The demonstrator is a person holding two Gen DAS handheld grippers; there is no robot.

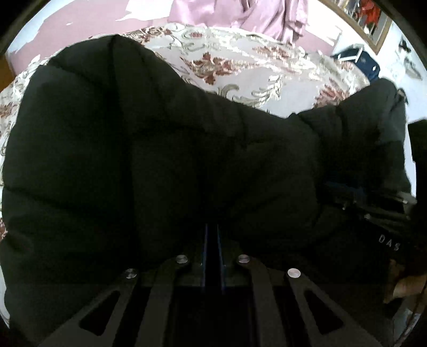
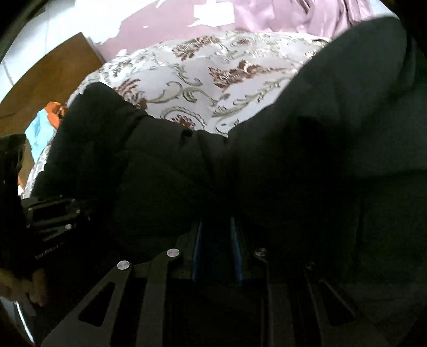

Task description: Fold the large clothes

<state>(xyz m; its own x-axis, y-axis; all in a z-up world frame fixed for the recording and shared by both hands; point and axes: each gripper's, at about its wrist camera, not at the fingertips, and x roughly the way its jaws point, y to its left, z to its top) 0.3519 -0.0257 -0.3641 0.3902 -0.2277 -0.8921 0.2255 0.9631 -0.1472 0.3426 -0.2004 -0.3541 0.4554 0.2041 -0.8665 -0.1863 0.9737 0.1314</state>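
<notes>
A big black padded jacket [image 1: 149, 149] fills most of the left wrist view and lies bunched over a floral bedspread [image 1: 240, 66]. My left gripper [image 1: 212, 235] is shut on the jacket's fabric, its fingertips buried in the folds. The same jacket [image 2: 307, 160] fills the right wrist view. My right gripper [image 2: 216, 229] is shut on a thick fold of it, its blue pads a little apart. The right gripper's body [image 1: 373, 208] shows at the right edge of the left wrist view, and the left gripper's body [image 2: 50, 213] at the left edge of the right wrist view.
The bedspread [image 2: 213, 80] spreads beyond the jacket. Pink satin curtains [image 1: 240, 13] hang behind the bed. A dark blue case [image 1: 365, 61] stands at the far right. A brown wooden panel [image 2: 48, 77] and orange and light blue cloth [image 2: 45, 120] lie at the left.
</notes>
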